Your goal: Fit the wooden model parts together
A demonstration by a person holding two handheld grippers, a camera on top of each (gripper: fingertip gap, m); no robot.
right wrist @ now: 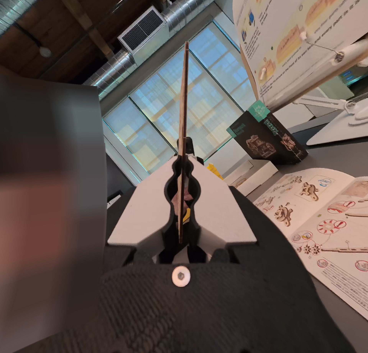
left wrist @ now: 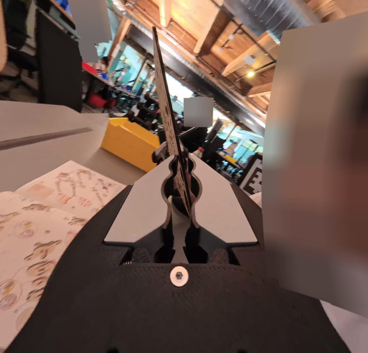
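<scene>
A thin wooden parts sheet (left wrist: 163, 96) with laser-cut shapes stands edge-on and tilted, raised off the table. My left gripper (left wrist: 182, 158) is shut on its lower edge. The right wrist view shows the same kind of sheet (right wrist: 184, 104), also edge-on, and my right gripper (right wrist: 183, 158) is shut on it. In each view the dark tip of the other gripper (left wrist: 159, 154) (right wrist: 189, 144) shows just behind the sheet, so both seem to hold one sheet from opposite sides. The sheet's faces are mostly hidden.
An open instruction booklet (left wrist: 49, 214) (right wrist: 298, 214) lies on the grey table. A yellow bin (left wrist: 127, 140) stands beyond it. A black product box (right wrist: 268, 138), a white box (right wrist: 253, 174) and an upright instruction page (right wrist: 298, 34) on a stand are to the right. My hands' fingertips stand some 15 centimetres from each other.
</scene>
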